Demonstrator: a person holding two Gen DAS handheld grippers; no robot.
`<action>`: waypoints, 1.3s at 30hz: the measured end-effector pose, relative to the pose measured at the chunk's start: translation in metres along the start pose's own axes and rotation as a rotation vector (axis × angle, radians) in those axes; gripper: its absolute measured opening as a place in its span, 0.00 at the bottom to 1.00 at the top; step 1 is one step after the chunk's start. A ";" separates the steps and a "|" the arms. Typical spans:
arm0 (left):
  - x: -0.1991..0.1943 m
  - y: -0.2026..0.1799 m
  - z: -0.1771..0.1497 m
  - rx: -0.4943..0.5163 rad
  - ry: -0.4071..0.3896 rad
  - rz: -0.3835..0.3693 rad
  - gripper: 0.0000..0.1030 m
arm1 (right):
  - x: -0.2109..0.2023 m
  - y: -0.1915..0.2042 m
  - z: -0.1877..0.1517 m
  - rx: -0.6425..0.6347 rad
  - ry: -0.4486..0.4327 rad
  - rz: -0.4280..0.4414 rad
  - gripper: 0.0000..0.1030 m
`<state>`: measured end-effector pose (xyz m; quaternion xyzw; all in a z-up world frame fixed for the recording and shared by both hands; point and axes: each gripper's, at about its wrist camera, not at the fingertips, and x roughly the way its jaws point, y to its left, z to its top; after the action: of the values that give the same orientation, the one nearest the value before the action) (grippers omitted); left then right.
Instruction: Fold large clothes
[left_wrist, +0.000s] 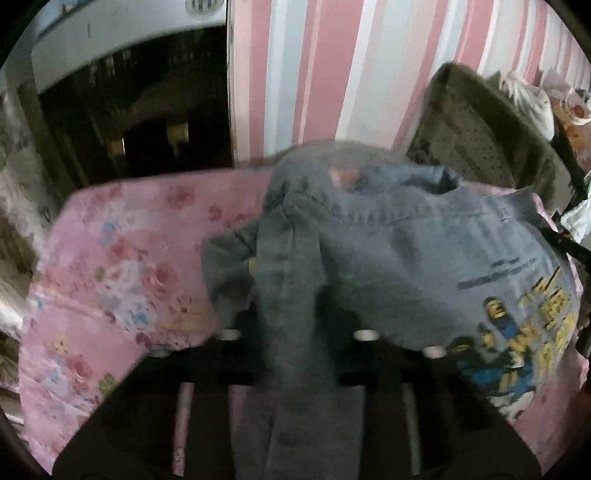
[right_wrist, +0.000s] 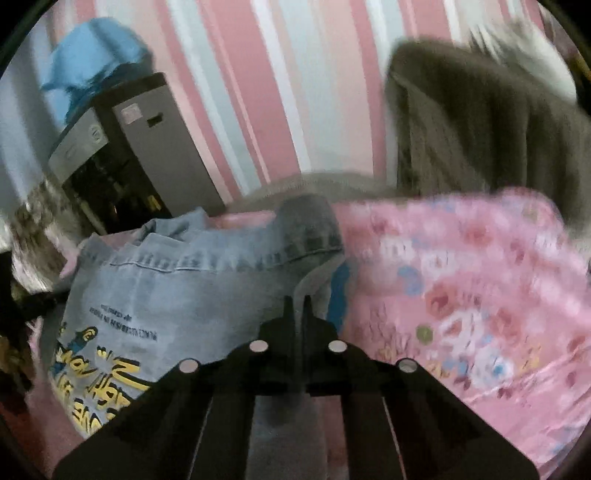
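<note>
A light blue denim jacket (left_wrist: 424, 251) with a yellow and blue cartoon print (left_wrist: 524, 332) lies on a pink floral bedsheet (left_wrist: 122, 258). A bunched sleeve or edge of it runs down over my left gripper (left_wrist: 291, 295). The cloth hides the fingertips, and the jaws look shut on it. In the right wrist view the jacket (right_wrist: 177, 288) lies to the left, collar toward the wall. My right gripper (right_wrist: 296, 301) has its fingers pressed together at the jacket's right edge, pinching the cloth where the grey lining shows. Both views are blurred.
A pink, white and blue striped wall (right_wrist: 258, 92) stands behind the bed. A grey computer tower (right_wrist: 140, 147) with a blue cloth (right_wrist: 92, 55) on top is at the left. A dark brown cloth (right_wrist: 480, 122) hangs at the right. A dark opening (left_wrist: 140, 110) shows far left.
</note>
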<state>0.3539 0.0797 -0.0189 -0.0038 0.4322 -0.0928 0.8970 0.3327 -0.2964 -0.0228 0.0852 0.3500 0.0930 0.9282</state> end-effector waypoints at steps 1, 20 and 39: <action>-0.009 0.002 0.001 -0.014 -0.030 -0.003 0.09 | -0.011 0.003 0.004 0.001 -0.053 0.004 0.02; -0.021 0.024 -0.008 -0.017 -0.067 0.192 0.76 | -0.015 0.000 0.003 -0.019 -0.006 -0.100 0.42; -0.008 -0.082 -0.063 0.158 0.000 0.095 0.92 | -0.015 0.080 -0.080 -0.279 0.095 -0.051 0.53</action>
<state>0.2867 0.0054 -0.0451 0.0876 0.4231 -0.0840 0.8979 0.2595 -0.2148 -0.0543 -0.0580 0.3792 0.1212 0.9155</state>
